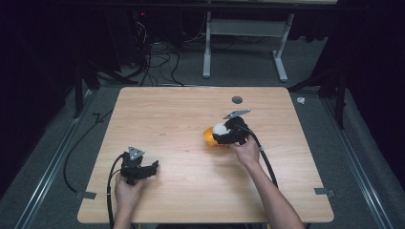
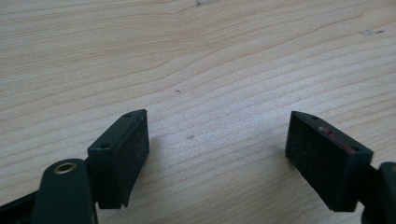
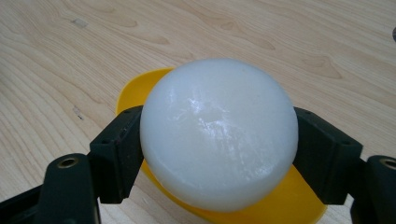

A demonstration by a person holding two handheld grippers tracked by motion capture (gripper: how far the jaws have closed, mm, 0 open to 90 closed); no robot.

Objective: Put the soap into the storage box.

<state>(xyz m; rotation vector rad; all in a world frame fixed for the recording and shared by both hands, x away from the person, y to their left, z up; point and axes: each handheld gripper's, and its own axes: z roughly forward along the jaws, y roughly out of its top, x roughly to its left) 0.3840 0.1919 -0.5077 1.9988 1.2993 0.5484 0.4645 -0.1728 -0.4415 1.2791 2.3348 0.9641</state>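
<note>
While right gripper (image 3: 219,154) clamps white disc (image 3: 218,130) half-hiding yellow dish (image 3: 289,205), left gripper (image 2: 217,149) gapes wide

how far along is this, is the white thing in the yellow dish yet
Done: the right gripper has its jaws closed on the white puck. In hand: it holds the puck just above the yellow dish. Left: lowering and releasing. The left gripper sits open and idle over the table.
</note>
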